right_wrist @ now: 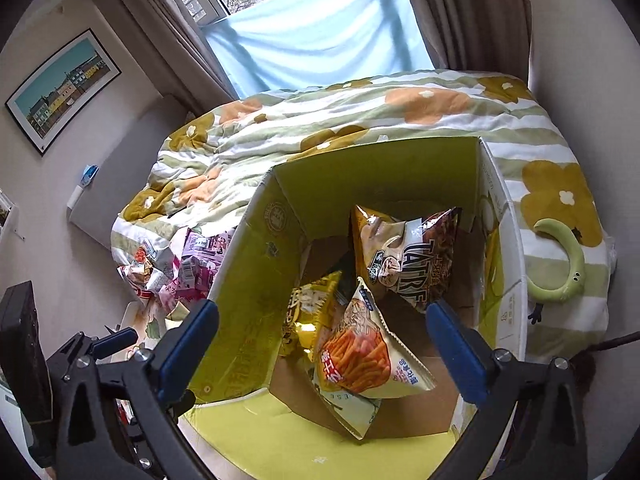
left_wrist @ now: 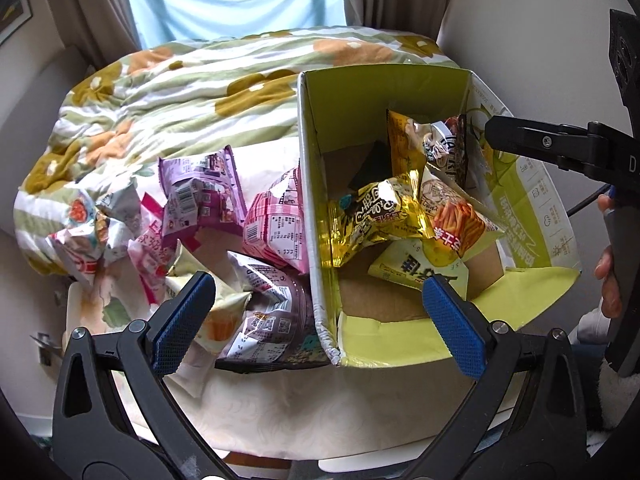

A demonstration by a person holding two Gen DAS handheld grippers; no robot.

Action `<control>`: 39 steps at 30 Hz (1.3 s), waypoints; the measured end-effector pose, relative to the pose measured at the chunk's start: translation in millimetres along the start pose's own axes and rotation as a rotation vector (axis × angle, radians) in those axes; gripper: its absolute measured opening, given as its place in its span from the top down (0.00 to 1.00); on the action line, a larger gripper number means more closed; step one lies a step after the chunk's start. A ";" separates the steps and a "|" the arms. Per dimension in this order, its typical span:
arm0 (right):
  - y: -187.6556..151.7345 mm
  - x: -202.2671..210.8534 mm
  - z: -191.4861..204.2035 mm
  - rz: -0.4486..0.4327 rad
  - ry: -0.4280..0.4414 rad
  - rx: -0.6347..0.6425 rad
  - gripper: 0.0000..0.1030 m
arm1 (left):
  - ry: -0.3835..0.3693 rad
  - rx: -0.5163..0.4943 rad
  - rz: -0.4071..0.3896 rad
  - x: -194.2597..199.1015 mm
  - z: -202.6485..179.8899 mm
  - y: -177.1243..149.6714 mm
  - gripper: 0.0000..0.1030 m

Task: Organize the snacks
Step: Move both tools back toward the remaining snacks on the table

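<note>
An open green cardboard box (left_wrist: 320, 208) (right_wrist: 256, 288) stands on the table and holds several snack bags: a gold bag (left_wrist: 372, 216) (right_wrist: 308, 320), an orange-stick bag (left_wrist: 456, 216) (right_wrist: 360, 356) and a brown bag (left_wrist: 444, 148) (right_wrist: 408, 256). Left of the box lies a pile of pink and purple snack bags (left_wrist: 224, 220) (right_wrist: 192, 264). My left gripper (left_wrist: 316, 320) is open and empty, straddling the box's near left wall. My right gripper (right_wrist: 320, 344) is open and empty above the box; its finger shows in the left wrist view (left_wrist: 532, 140).
A flowered quilt (left_wrist: 192, 80) (right_wrist: 360, 108) covers the bed behind the table. A green curved toy (right_wrist: 568, 264) lies on the quilt right of the box. A framed picture (right_wrist: 60, 92) hangs on the left wall. The table's cloth (left_wrist: 320, 408) shows in front.
</note>
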State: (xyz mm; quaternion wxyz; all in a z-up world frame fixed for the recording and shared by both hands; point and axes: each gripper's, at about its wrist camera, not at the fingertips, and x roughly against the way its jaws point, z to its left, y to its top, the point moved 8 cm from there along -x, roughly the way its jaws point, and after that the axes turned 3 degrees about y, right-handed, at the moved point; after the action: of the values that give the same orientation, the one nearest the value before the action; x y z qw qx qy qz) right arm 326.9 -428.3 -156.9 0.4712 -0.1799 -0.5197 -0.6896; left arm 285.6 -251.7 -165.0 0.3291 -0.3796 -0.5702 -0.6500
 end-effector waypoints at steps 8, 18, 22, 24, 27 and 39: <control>-3.5 33.2 28.9 -0.049 -0.007 0.066 0.00 | 0.046 0.036 -0.067 49.4 45.6 -11.5 0.01; -39.5 54.0 92.9 -0.160 -0.063 0.027 0.00 | 0.048 0.021 -0.105 79.0 135.2 -55.6 0.01; -58.8 45.2 119.3 -0.166 -0.086 -0.030 0.00 | 0.009 -0.005 -0.085 75.3 167.6 -72.7 0.01; -69.3 37.5 133.0 -0.163 -0.096 -0.060 0.00 | -0.010 -0.020 -0.076 71.8 181.7 -79.2 0.01; -84.5 25.8 153.3 -0.161 -0.111 -0.098 0.00 | -0.047 -0.043 -0.057 61.5 200.6 -85.6 0.01; -142.2 -46.1 186.8 -0.146 -0.202 -0.260 0.00 | -0.208 -0.179 0.045 -20.8 202.4 -107.3 0.01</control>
State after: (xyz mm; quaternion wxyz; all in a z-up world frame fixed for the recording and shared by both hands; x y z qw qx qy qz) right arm 185.4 -239.2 -195.0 0.3380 -0.2695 -0.4825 -0.7618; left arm 227.4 -37.0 -223.3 0.2474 -0.4856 -0.5323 -0.6478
